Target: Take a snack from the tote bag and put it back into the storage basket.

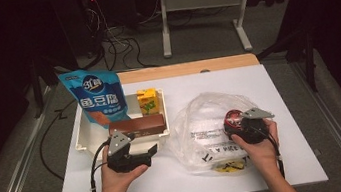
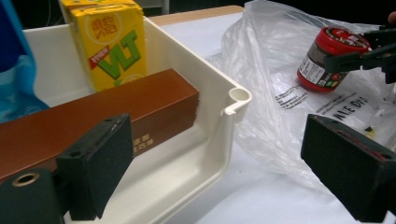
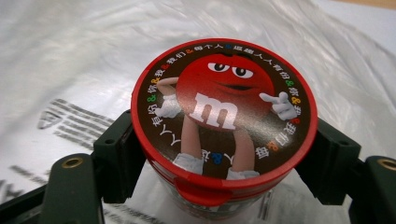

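Left to right. At the far left we see the blue snack pouch (image 1: 93, 95) standing upright in the back corner of the cream bin (image 1: 81, 137), with the yellow drink carton (image 1: 148, 101) upright beside it and the long brown box (image 1: 137, 126) laid flat along the bin's front wall — an arrangement that leaves bare floor only in the bin's middle. The left gripper (image 1: 152, 151) hovers just outside the bin's front right corner, its jaws wide apart with nothing between them; we judge it parked clear, ready to steady the bin. Open white table (image 1: 170, 182) lies in front of it. To the right, the crumpled clear plastic bag (image 1: 202, 122) spreads over the table, and above it the right gripper (image 1: 238, 126) carries the task's thing — a red-lidded candy jar (image 3: 224, 116), upright, lid facing the camera. The jaws clasp its body just below the lid, one pad (image 3: 119, 154) on each side, a hold that keeps the jar level. We judge the route toward the bin unobstructed apart from the bin's raised rim and the brown box behind it.
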A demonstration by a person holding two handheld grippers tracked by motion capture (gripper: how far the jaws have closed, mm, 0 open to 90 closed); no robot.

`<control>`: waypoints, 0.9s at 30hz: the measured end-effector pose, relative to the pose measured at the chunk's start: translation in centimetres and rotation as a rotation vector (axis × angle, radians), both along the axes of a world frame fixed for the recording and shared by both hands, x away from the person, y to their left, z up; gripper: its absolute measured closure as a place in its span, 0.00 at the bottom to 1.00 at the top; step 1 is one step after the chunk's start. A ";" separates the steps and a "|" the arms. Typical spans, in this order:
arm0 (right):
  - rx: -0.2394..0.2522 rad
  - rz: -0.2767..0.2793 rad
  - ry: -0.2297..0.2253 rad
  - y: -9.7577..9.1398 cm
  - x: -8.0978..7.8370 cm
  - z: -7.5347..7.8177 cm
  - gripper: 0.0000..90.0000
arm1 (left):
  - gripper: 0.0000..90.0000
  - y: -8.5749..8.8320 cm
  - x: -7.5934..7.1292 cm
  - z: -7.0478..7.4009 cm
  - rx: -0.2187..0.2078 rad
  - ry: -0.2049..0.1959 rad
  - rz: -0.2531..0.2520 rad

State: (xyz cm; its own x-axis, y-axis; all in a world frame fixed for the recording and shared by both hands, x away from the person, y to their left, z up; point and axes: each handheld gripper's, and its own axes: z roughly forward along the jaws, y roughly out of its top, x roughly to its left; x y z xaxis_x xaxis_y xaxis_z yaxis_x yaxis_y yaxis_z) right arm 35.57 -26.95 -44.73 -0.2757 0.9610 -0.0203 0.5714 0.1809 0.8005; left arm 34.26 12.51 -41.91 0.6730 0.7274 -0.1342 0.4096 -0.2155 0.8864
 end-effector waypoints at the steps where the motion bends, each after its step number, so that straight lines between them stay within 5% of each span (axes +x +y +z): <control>1: 0.000 0.000 0.000 0.0 0.0 0.0 0.29 | 0.11 0.0 0.0 0.0 0.000 0.000 0.000; 6: 0.021 0.049 -0.013 0.6 -1.3 1.7 0.29 | 0.11 -1.8 -0.6 0.1 -0.021 -0.003 -0.044; 16: 0.045 0.076 -0.013 0.8 -2.7 3.3 0.29 | 0.13 -5.4 -2.1 1.2 -0.039 -0.076 -0.118; 27: 0.081 0.103 -0.025 0.6 -3.7 5.0 0.29 | 0.13 -8.6 -2.7 2.2 -0.051 -0.100 -0.200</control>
State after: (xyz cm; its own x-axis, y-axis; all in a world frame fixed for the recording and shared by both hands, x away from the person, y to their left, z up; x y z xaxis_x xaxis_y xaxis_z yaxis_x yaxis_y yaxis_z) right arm 31.87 -26.30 -39.70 -0.3737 0.9263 0.0480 0.5325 0.1718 0.8288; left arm 31.60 3.92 -39.74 0.8148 0.5724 -0.0924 0.2725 -0.2375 0.9324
